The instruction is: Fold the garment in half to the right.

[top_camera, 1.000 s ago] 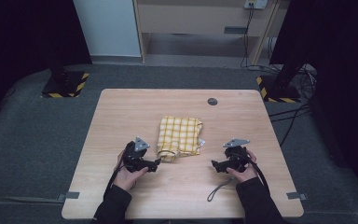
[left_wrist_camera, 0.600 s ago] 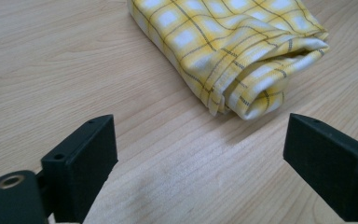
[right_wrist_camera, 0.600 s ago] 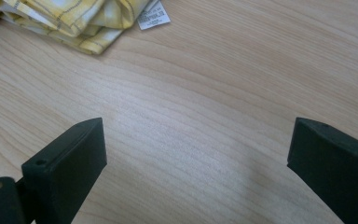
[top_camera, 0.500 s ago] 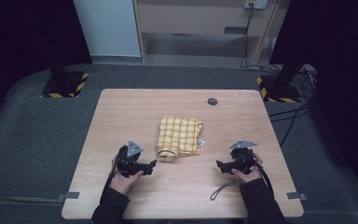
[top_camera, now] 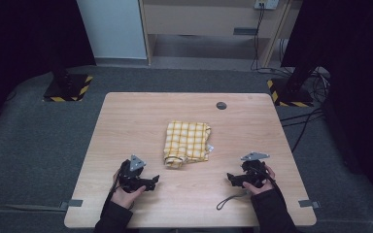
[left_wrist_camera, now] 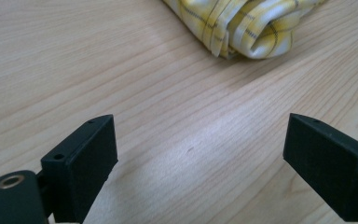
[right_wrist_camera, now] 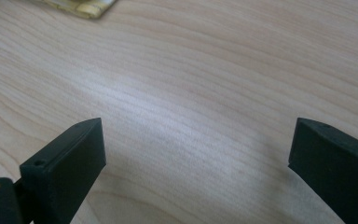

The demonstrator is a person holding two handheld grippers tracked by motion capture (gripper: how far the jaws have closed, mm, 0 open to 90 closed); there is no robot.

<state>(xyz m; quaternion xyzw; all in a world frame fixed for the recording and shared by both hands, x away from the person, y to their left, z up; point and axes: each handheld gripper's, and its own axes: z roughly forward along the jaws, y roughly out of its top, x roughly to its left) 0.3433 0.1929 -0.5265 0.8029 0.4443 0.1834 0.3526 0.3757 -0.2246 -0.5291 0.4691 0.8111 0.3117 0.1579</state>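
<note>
A folded yellow checked cloth (top_camera: 187, 141) lies near the middle of the wooden table (top_camera: 141, 116). In the left gripper view its rolled near edge, the cloth (left_wrist_camera: 247, 25), shows at the top. My left gripper (top_camera: 153, 181) rests low over the table's front left, short of the cloth, open with bare wood between the jaws (left_wrist_camera: 200, 154). My right gripper (top_camera: 229, 178) sits at the front right, also open over bare wood (right_wrist_camera: 196, 158). A corner of the cloth (right_wrist_camera: 81, 7) peeks in at the top left of the right gripper view.
A small dark round spot (top_camera: 221, 105) marks the table's far side. A cable loop (top_camera: 228, 201) trails from the right gripper near the front edge. Dark stands with striped feet (top_camera: 68, 87) flank the table on grey carpet.
Both hands have drawn back from the cloth toward the table's front edge, the left one further down and left. The cloth lies where it was.
</note>
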